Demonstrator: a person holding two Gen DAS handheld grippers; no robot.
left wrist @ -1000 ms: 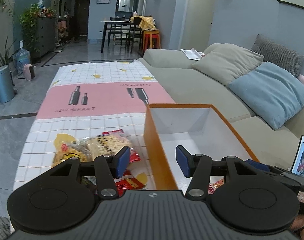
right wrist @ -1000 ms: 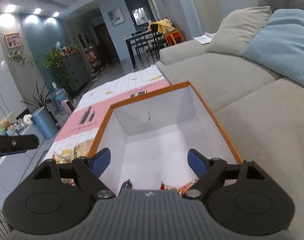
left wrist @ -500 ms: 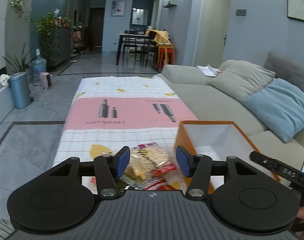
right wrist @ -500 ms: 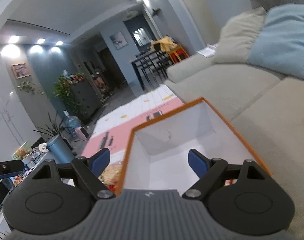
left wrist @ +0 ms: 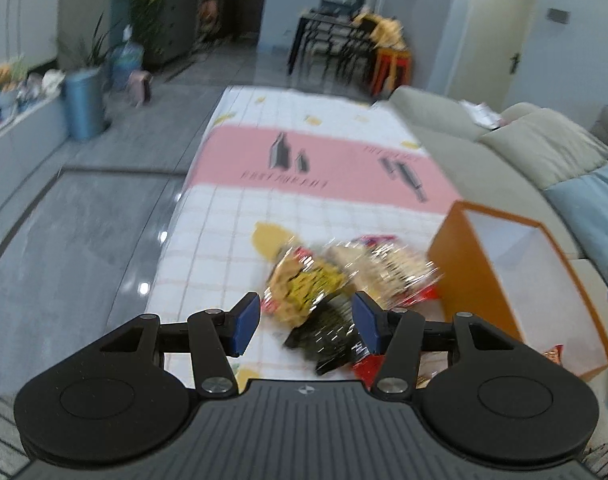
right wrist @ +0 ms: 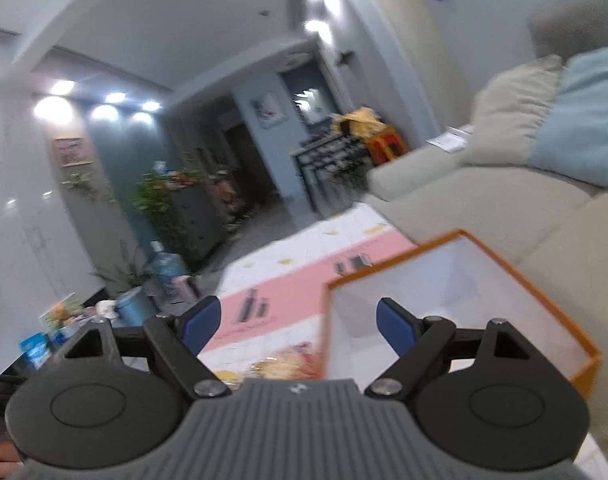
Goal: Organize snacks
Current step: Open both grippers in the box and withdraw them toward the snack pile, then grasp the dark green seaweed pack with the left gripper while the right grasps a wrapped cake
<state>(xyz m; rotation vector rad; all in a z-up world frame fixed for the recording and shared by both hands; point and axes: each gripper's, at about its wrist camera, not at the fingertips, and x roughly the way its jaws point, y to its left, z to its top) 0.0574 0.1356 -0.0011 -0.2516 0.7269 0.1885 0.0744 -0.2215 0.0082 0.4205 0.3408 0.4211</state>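
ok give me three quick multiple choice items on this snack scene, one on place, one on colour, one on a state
1. Where do the snack packets lie?
A. on the sofa
B. on the tablecloth beside the box
C. on the floor

2. What colour is the outside of the box?
A. orange
B. green
C. black

3. How is the left claw?
A. shut on a packet
B. shut on the box rim
C. open, gripping nothing

Answers:
1 B, the packets rest on the checked tablecloth left of the box.
2 A, its outer wall is orange, the inside white.
3 C, the blue pads stand apart above the packets.
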